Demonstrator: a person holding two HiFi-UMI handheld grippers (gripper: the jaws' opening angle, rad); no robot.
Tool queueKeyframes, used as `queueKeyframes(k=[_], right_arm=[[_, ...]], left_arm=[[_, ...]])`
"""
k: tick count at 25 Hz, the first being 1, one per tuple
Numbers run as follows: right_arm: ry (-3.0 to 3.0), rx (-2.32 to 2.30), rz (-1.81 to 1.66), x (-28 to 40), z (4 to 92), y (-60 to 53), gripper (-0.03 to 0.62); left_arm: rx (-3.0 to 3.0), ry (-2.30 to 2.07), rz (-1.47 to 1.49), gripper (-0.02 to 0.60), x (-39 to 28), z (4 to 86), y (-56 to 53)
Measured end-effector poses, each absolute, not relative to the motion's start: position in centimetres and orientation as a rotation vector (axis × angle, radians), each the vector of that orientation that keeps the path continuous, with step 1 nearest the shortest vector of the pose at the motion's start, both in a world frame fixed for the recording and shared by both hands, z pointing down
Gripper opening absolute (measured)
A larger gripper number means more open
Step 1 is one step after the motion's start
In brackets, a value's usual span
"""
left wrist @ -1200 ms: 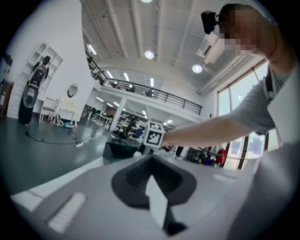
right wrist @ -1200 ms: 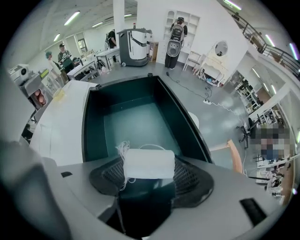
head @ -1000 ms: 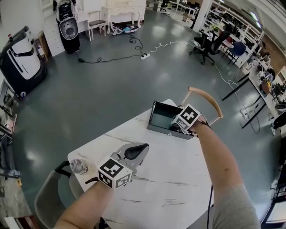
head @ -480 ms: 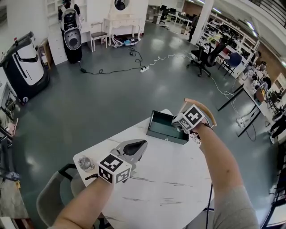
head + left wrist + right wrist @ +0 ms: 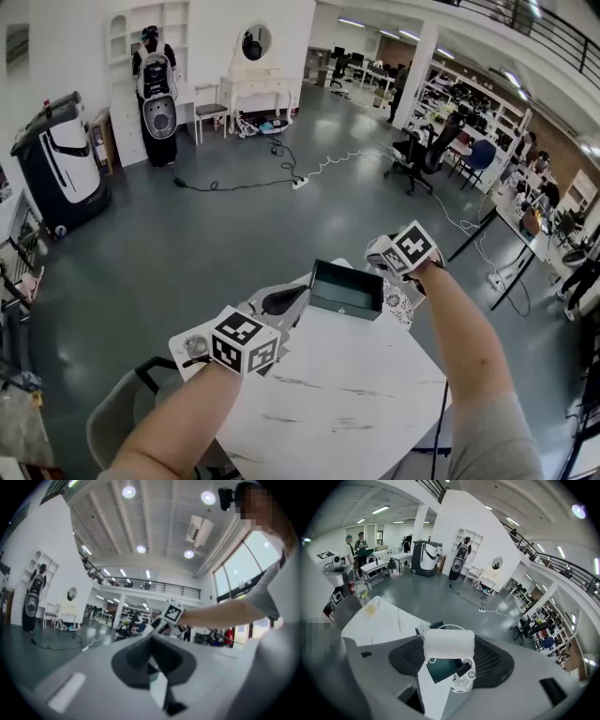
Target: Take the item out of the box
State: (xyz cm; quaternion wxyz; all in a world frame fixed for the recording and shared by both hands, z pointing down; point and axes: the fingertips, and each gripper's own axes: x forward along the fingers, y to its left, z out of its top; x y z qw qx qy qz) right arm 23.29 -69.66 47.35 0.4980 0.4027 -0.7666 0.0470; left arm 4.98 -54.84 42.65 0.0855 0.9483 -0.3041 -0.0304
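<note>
Clamping a white paper roll [image 5: 449, 645] between wide-set jaws, the right gripper [image 5: 449, 637] hangs in the air at 2 o'clock of the dark green box [image 5: 345, 291]. Roll is out of the box, up above it. Box sits open at the 12 o'clock edge of the white table [image 5: 356, 394], lace doily [image 5: 401, 306] just beside it at 3 o'clock. Left gripper [image 5: 151, 641] at the box's 8 o'clock, jaws pressed together, nothing between. Clear glass [image 5: 195, 347] at the table's 9 o'clock corner.
</note>
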Motion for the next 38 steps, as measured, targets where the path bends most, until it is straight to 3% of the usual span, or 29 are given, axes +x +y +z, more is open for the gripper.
queueKeyframes(k=[29, 38], right_arm=[[-1.926, 1.251, -0.25, 15.7, 21.1, -57.4, 0.291], [-2.007, 1.245, -0.363, 17.6, 17.1, -50.0, 0.291]], left_arm=[[3.016, -0.915, -0.248, 0.003, -3.7, 21.6, -47.3], [3.013, -1.025, -0.226, 0.003, -1.0, 19.1, -39.4]])
